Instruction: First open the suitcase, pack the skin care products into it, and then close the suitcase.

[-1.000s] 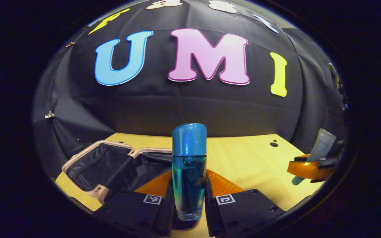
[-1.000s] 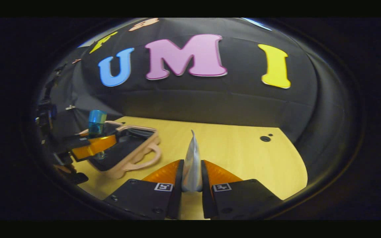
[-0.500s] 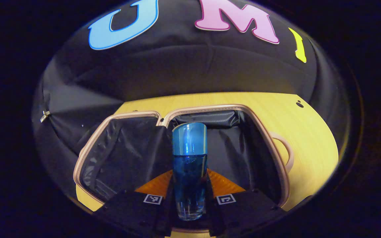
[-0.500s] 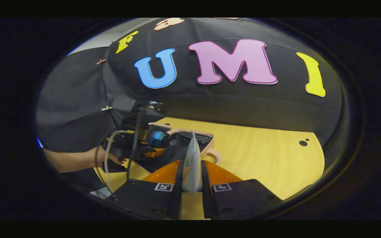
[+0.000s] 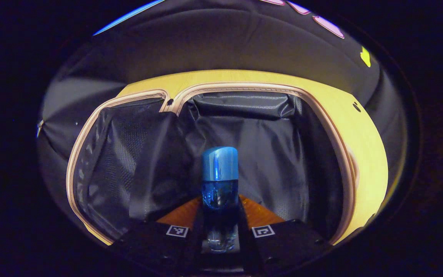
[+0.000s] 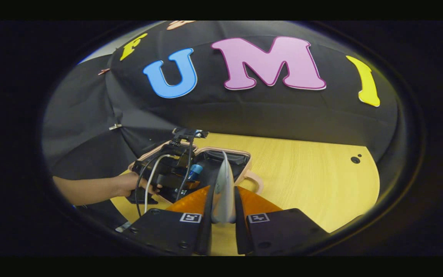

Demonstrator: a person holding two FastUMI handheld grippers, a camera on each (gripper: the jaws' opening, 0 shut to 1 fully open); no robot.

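- Left gripper: jaws pinching a cylindrical clear blue bottle, domed cap pointing forward, over the open suitcase with crinkled black lining.
- Right gripper: jaws pinching a flat silvery tube, edge-on, crimped end forward, above the wood-grain worktop.

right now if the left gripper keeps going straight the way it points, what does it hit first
Probably the suitcase's dark lining. The left gripper, shut on the blue bottle, points down into the open suitcase, with nothing else showing ahead. The bottle leads the fingers, so its cap would likely touch first; depth is unclear.
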